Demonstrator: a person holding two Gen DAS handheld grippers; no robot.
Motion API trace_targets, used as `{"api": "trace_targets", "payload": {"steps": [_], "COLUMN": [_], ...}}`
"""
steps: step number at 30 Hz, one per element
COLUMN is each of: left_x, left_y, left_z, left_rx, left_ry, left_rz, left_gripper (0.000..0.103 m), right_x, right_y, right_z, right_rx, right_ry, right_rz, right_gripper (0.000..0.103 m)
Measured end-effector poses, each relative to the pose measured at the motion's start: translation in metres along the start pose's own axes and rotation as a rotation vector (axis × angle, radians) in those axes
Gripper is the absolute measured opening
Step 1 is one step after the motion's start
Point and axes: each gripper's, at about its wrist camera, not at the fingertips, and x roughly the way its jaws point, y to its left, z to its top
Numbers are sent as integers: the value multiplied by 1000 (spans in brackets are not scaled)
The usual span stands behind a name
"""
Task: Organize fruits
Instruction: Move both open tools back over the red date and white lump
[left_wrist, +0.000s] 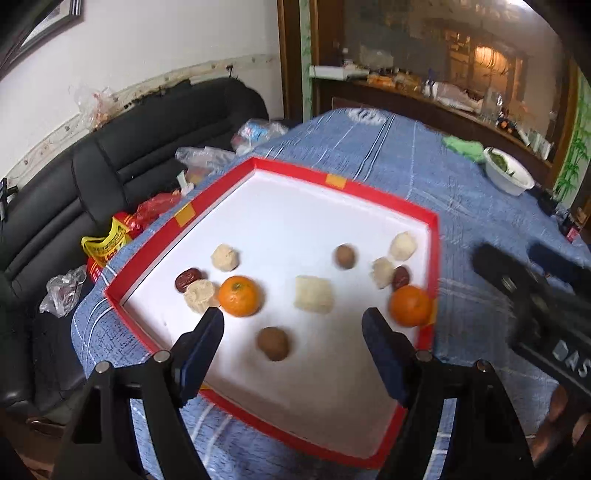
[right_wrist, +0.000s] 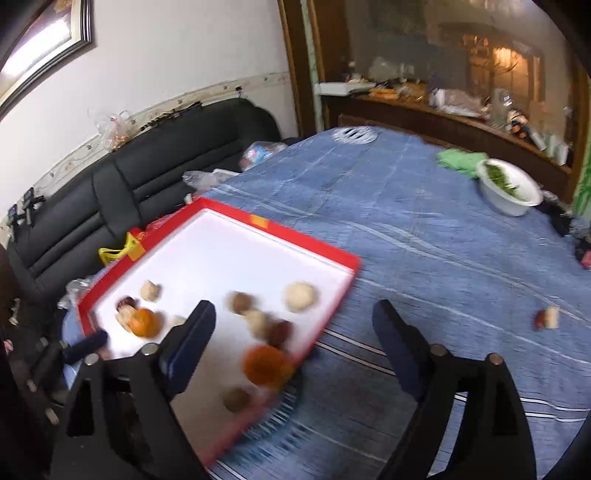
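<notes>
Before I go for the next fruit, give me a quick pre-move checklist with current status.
1. Left gripper jaws open and holding nothing: ok.
2. Right gripper jaws open and holding nothing: ok.
3. All pieces inside the red tray: not ok, two stray pieces lie on the blue tablecloth.
4. Brown round fruit sits between the left jaws' line, untouched: ok.
5. Right view sharp enough to aim: not ok, blurred.

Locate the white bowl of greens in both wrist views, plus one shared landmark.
Left wrist: white bowl of greens at upper right, on the blue tablecloth, right of the red tray.
Right wrist: white bowl of greens again upper right, far from the red tray.
Shared landmark: the green cloth just left of it.
</notes>
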Motion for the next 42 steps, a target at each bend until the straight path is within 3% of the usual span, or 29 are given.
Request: {"api": "trace_targets", "payload": {"steps": [3,7,10,14,16,26,28,29,39,42], "left_x": [-6,-7,-3,5,10,31,35,37,71,87], "left_y": [-20,-68,-104,-138,-151,-196,-208,-214,-298,-323], "left_z": [0,-1,-2,-4,-4,13,16,17,32,32], "left_rx": [23,143,214,273,296,330,335,338,357,380], "left_ry": [-27,-40,-34,-11,-3,12,11,13,41,64], "left_rz": [-70,-128,-172,-206,-221,-299,-321,-333,-418,-402], "left_gripper": [77,77,77,77,77,77,77,77,77,69], "right_x": [-23,-49,-53,-36,-18,34,38,38,-4,-11], "right_y": [-39,-117,-180,-239,-258,-260,-262,-263,-288,-293], "right_z": [-16,-38,-49,-50,-45,-30,-27,-27,-42,-41], "right_rx": [61,180,278,341,337,217,204,205,328,354], "right_ry": [-29,-51,-20,49,93,157,162,160,70,37], "right_rz": [-28,-164,-257,-329,-338,-294,-292,-286,-270,-263], "right_gripper": [89,89,88,63,58,52,41,29,29,29]}}
